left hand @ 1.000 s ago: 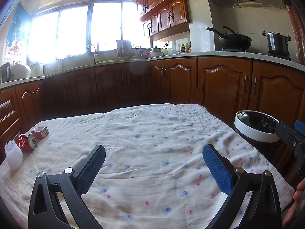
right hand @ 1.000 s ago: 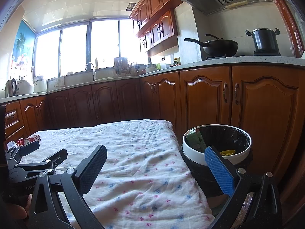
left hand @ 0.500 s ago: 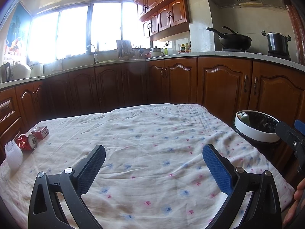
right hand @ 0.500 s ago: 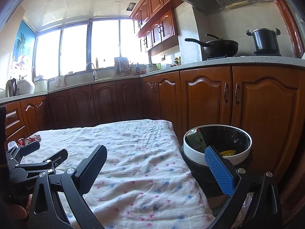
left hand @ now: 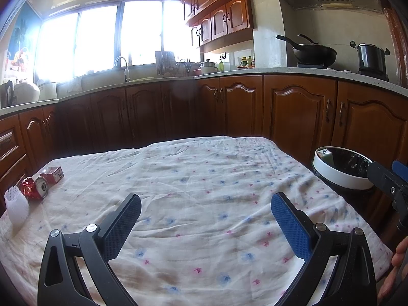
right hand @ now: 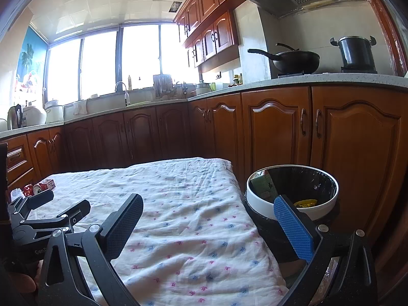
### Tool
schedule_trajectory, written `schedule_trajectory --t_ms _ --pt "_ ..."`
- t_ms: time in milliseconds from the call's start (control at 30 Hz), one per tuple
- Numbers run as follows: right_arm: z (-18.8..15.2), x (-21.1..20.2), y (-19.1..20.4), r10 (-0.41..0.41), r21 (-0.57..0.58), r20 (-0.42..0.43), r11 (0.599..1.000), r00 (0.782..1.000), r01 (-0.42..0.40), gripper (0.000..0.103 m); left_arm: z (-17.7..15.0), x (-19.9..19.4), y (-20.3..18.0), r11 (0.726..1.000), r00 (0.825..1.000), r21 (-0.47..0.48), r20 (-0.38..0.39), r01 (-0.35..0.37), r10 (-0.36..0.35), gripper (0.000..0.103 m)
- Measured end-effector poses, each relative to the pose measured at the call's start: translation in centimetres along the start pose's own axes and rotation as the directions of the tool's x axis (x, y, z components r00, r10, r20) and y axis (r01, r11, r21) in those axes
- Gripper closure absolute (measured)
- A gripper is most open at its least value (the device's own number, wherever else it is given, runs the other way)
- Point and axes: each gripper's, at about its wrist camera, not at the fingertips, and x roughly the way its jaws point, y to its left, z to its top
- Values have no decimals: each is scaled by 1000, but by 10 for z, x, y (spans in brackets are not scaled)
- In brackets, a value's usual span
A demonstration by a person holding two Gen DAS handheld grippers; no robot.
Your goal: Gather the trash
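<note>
Left gripper (left hand: 205, 207): held low over the near part of the table, jaws spread wide, nothing between the blue pads (left hand: 290, 225), only cloth showing in the gap. Right gripper (right hand: 207, 210): jaws equally wide apart and empty, held over the table's right edge, its right finger (right hand: 293, 225) overlapping the bin in view; whether it touches the bin cannot be told. Table (left hand: 204, 178): covered with a wrinkled white cloth printed with small pink and blue flowers, brownish stains near the front edge. Trash, 3 pieces grouped at the far left of the table: 1 crushed red can (left hand: 35, 188) lying on its side with its top facing the camera; 1 small red and white carton (left hand: 53, 173) just behind the can; 1 white foam net sleeve (left hand: 16, 207) standing just in front of the can. The same group shows small and partly hidden behind the left gripper in the right wrist view. Bin (right hand: 292, 192): round, white rim, black liner, standing on the floor just beside the table's right edge; inside, 1 green carton (right hand: 262, 185) leaning against the left wall and 1 yellow wrapper (right hand: 306, 203) lower down. A person's fingers (left hand: 394, 267) show at the lower right edge of the left wrist view. Background: wooden cabinets (right hand: 275, 132), a wok (right hand: 295, 61) and a pot (right hand: 354, 52) on the stove, a sink tap (left hand: 125, 68) under bright windows.
</note>
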Motion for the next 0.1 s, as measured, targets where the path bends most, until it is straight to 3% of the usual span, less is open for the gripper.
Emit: schedule_trajectory --t_ms 100 --pt "0 1 0 0 4 -5 1000 1000 0 0 0 2 2 1000 1000 -1 -8 6 -6 1"
